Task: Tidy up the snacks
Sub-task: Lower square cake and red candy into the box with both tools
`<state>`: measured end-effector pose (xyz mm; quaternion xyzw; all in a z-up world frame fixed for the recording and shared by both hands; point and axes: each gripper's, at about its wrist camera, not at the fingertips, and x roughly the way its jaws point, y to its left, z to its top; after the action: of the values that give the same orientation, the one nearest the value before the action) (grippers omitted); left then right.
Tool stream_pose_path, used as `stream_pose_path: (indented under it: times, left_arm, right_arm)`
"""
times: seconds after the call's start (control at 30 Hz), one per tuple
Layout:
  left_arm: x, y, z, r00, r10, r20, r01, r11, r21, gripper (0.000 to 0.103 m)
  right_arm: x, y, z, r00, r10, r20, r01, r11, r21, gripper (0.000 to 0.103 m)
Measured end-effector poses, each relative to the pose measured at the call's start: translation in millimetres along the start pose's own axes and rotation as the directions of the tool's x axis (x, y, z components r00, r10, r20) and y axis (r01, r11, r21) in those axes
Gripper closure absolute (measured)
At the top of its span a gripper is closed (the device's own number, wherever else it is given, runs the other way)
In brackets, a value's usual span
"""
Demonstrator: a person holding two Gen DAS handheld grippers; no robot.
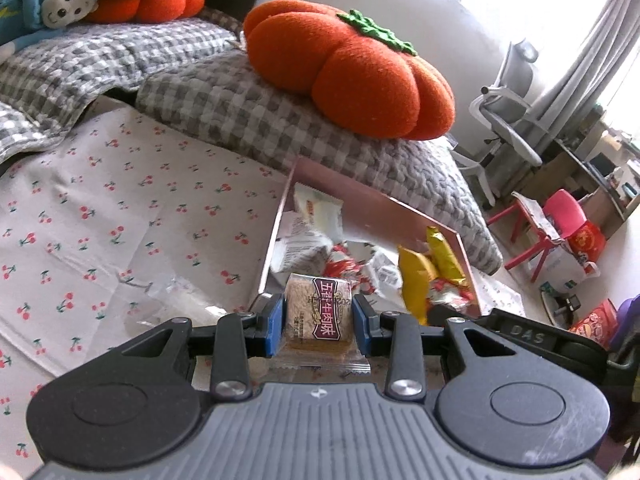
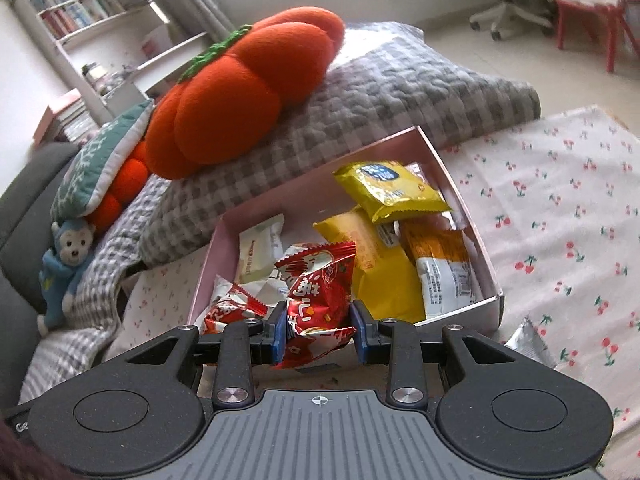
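Pinching a beef-flavour cracker pack (image 1: 319, 312) in the left gripper (image 1: 319, 316) and a red snack packet (image 2: 319, 300) in the right gripper (image 2: 319, 330), both jaws hover by the crowded pink box (image 2: 468, 220), where either slick wrapper could slip or land outside on the bed sheet (image 2: 560, 220).

Matte black (image 1: 318, 322) left gripper and matching right gripper (image 2: 318, 326): blue pads (image 1: 275, 322) on short fingers, black linkage bars pinned with silver screws (image 1: 230, 388). Ribbed grey housing (image 2: 320, 432) below, stamped with a small white crosshair mark (image 2: 319, 400), flanked by round black discs (image 2: 106, 410). Raised "DAS" lettering (image 1: 528, 334) on a black side piece.
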<state>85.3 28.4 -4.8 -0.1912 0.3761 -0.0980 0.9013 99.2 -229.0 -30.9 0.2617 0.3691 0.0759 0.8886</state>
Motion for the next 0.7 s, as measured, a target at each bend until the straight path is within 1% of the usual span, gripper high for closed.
stream_pose_path:
  times: [0.13, 0.33, 0.4, 0.5, 0.53, 0.57, 0.63, 0.7]
  left_arm:
    - [3.9, -4.1, 2.6, 0.999, -0.032, 0.002, 0.032, 0.999, -0.025, 0.07]
    - [14.0, -8.2, 7.5, 0.999, -0.04, -0.001, 0.04, 0.998, -0.043, 0.07]
    - [18.3, -9.0, 9.6, 0.999, -0.042, -0.008, 0.042, 0.998, -0.051, 0.07]
    - [25.4, -14.6, 15.3, 0.999, -0.035, -0.006, 0.035, 0.999, -0.025, 0.07]
    - [28.3, -17.0, 17.4, 0.999, -0.036, -0.004, 0.036, 0.999, -0.015, 0.07]
    - [31.7, -18.8, 19.4, 0.999, -0.043, -0.002, 0.043, 0.999, -0.008, 0.07]
    - [39.3, -22.9, 23.4, 0.999, -0.053, -0.003, 0.053, 0.999, -0.003, 0.07]
    - [47.0, -28.7, 27.7, 0.999, -0.054, -0.006, 0.054, 0.998, 0.013, 0.07]
  right_arm:
    - [3.0, -1.1, 1.5, 1.0, 0.008, 0.001, -0.008, 0.999, 0.038, 0.072]
    - [9.8, -2.0, 3.2, 1.0, 0.027, -0.01, -0.026, 0.998, 0.06, 0.072]
    - [11.6, -1.7, 2.4, 1.0, 0.021, -0.007, -0.021, 0.999, 0.048, 0.072]
    - [12.6, -0.8, 1.5, 1.0, 0.018, -0.007, -0.018, 1.0, 0.026, 0.071]
    - [11.9, -0.2, 1.3, 1.0, 0.02, -0.003, -0.02, 1.0, 0.022, 0.068]
    - [10.9, -0.2, 1.1, 1.0, 0.018, 0.002, -0.018, 1.0, 0.02, 0.068]
    - [7.8, 1.0, 1.0, 1.0, -0.008, 0.022, 0.008, 1.0, 0.005, 0.068]
    - [4.3, 1.9, 1.7, 0.999, -0.013, 0.034, 0.013, 1.0, -0.016, 0.068]
